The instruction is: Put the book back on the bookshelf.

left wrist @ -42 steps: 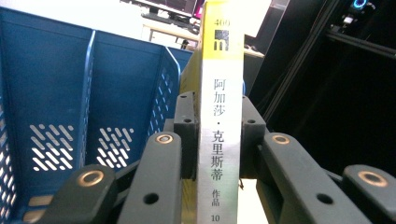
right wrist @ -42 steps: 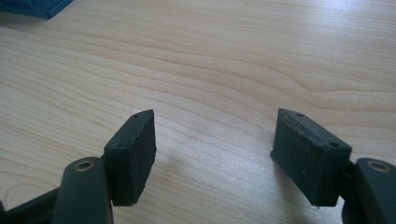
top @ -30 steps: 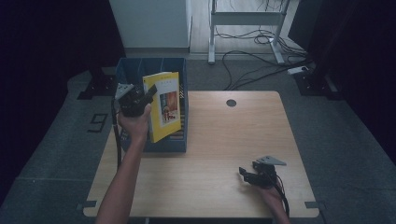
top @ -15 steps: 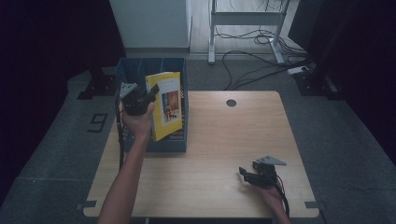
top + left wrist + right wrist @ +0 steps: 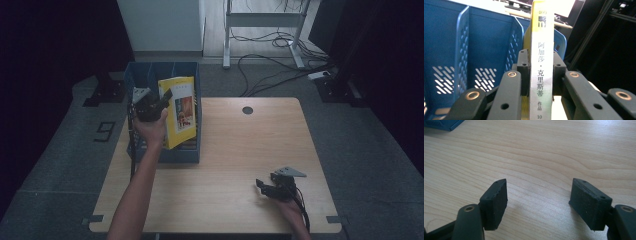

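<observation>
A yellow book point(image 5: 179, 111) stands upright over the right side of the blue divided crate point(image 5: 146, 73), lifted above its rim. My left gripper point(image 5: 159, 101) is shut on the book's spine; in the left gripper view the white-and-yellow spine point(image 5: 541, 62) with printed characters is pinched between both jaws, with the blue crate wall point(image 5: 474, 47) behind. My right gripper point(image 5: 265, 186) rests low on the table point(image 5: 240, 145) near its front right, open, with bare wood between the fingertips point(image 5: 495, 200).
The crate sits on the table's left rear part and holds more books point(image 5: 186, 146) lying low inside. A round cable hole point(image 5: 247, 110) lies at the table's back middle. A desk frame and floor cables point(image 5: 270, 35) stand beyond the table.
The left gripper and the yellow book have shifted slightly up and back over the crate. The right gripper has stayed put.
</observation>
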The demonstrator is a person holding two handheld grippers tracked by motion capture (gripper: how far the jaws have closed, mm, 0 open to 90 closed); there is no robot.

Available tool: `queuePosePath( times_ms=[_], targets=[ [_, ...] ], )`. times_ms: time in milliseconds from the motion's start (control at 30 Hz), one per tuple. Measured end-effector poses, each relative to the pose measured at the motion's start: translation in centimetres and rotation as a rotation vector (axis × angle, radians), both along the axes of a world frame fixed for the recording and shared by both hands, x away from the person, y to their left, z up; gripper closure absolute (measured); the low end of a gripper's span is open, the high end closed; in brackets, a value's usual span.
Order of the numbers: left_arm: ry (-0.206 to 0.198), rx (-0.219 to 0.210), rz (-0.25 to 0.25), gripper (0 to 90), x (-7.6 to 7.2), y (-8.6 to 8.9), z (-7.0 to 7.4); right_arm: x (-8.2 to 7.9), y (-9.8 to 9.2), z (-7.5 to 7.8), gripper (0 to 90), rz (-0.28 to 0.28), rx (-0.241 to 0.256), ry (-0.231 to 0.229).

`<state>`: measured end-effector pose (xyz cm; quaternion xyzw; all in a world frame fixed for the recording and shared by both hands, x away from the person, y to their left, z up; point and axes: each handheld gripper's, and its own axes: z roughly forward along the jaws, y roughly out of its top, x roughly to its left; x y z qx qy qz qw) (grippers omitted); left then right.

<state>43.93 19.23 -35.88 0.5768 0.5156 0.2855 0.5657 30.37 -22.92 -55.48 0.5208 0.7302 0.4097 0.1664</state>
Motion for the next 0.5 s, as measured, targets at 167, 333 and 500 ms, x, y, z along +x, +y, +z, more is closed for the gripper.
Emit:
queuePosePath(
  times_ms=[167, 333, 500],
  targets=[
    [0.005, 0.001, 0.003, 75.4, 0.4, -0.1, -0.2, 0.0, 0.0, 0.0, 29.2, -0.001, 0.003, 0.003],
    [0.004, 0.002, 0.004, 75.4, 0.8, -0.5, -0.5, 0.0, 0.0, 0.0, 29.2, 0.000, 0.003, 0.001],
    [-0.013, 0.005, 0.023, 75.5, 1.1, -0.8, -0.7, 0.0, 0.0, 0.0, 29.2, -0.001, 0.004, 0.002]
  ],
)
